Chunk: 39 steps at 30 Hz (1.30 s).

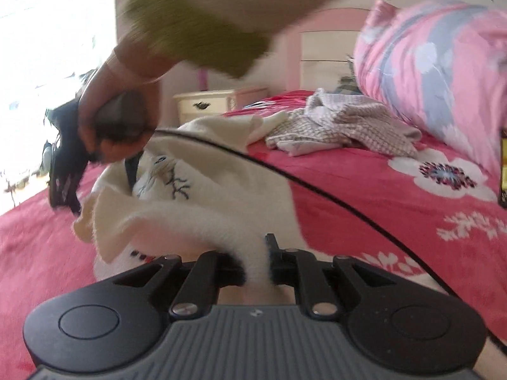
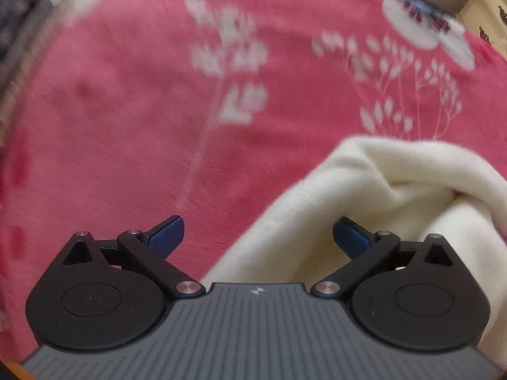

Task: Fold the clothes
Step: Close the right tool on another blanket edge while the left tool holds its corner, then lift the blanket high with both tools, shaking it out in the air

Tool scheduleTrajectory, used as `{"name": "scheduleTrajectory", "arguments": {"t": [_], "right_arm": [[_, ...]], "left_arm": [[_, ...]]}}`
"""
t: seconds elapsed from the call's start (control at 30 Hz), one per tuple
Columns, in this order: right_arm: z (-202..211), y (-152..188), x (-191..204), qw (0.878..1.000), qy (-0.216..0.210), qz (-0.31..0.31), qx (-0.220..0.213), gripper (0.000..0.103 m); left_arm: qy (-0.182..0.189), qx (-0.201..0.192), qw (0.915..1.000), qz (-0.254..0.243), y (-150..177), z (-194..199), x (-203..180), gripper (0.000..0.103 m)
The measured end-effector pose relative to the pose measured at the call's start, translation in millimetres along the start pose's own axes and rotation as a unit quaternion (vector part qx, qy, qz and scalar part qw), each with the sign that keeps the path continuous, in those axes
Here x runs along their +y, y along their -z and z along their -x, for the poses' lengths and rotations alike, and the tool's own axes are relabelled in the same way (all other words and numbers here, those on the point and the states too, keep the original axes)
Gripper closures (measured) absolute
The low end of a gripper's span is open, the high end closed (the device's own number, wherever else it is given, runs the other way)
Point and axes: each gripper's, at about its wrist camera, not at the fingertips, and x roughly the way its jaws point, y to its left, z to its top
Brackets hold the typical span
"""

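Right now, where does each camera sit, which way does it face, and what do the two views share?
Left wrist: on the left tongs, facing across the bed toward the pillow; tongs shut on the cream garment; the person's right hand shows.
Right wrist: on the right tongs, facing steeply down at the bedspread; tongs open, no hand visible.
Shared: the cream garment and the bedspread.

garments: 2, perhaps more | pillows: 1 (image 1: 443, 72) | nightstands: 1 (image 1: 218, 103) | tongs: 2
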Motion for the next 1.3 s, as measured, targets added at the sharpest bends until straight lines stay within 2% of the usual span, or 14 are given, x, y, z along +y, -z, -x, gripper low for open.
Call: {"name": "scheduleTrajectory", "arguments": {"t": [0.07,0.1,0.13,0.17,0.2,0.23,0.3,0.4,0.47,0.67,0.87,1.03,1.17,1.3], "right_arm": [[-12.6,4.3,1.5,0.999,0.027,0.023,0.022,0.027],[-12.6,8.6,2.4,0.998,0.035,0.041,0.019,0.032],[-9.8,12.4,1.2,0.998,0.039,0.053,0.012,0.051],[-2.4,15.5,-5.8,0.998,0.034,0.048,0.001,0.077],[6.0,18.4,-17.1,0.999,0.022,0.031,-0.011,0.088],[15.4,22.3,-30.8,1.0,0.005,0.009,-0.025,0.093],[38.0,37.2,-59.0,0.995,-0.049,-0.039,-0.075,0.094],[78.7,76.2,-91.9,0.969,-0.131,-0.088,-0.19,0.094],[105.6,109.4,-118.1,0.938,-0.181,-0.133,-0.263,0.094],[165.5,213.1,-190.5,0.845,-0.261,-0.244,-0.398,0.094],[219.1,300.8,-194.1,0.78,-0.285,-0.25,-0.498,0.094],[273.7,349.1,-190.4,0.712,-0.302,-0.247,-0.584,0.094],[327.7,380.3,-180.3,0.696,-0.28,-0.21,-0.627,0.094],[375.1,417.5,-169.5,0.673,-0.272,-0.176,-0.665,0.094]], "left_arm": [[-0.005,-0.006,0.9998,-0.016,1.8,6.7,-9.0,0.092],[-0.008,-0.008,0.9998,-0.019,2.3,8.8,-12.3,0.092],[-0.011,-0.009,0.9998,-0.016,2.9,11.3,-13.2,0.092],[-0.013,-0.009,0.9998,-0.011,3.8,14.9,-12.5,0.092],[-0.016,-0.009,0.9998,-0.008,4.3,18.0,-11.4,0.092],[-0.019,-0.012,0.9997,-0.011,4.8,21.7,-10.1,0.092],[-0.026,-0.019,0.9993,-0.02,6.4,30.9,-10.9,0.092],[-0.044,-0.024,0.9987,-0.014,5.1,44.0,-10.8,0.092],[-0.06,-0.022,0.9978,0.017,4.3,56.4,-2.5,0.093],[-0.128,-0.029,0.9871,0.091,-5.9,105.6,27.4,0.093],[-0.169,-0.082,0.979,0.079,-37.9,153.9,24.7,0.093],[-0.187,-0.143,0.9671,0.097,-72.1,188.6,19.9,0.093],[-0.202,-0.195,0.9534,0.11,-96.2,227.8,18.2,0.093],[-0.223,-0.26,0.9321,0.119,-117.9,268.2,8.7,0.093]]}}
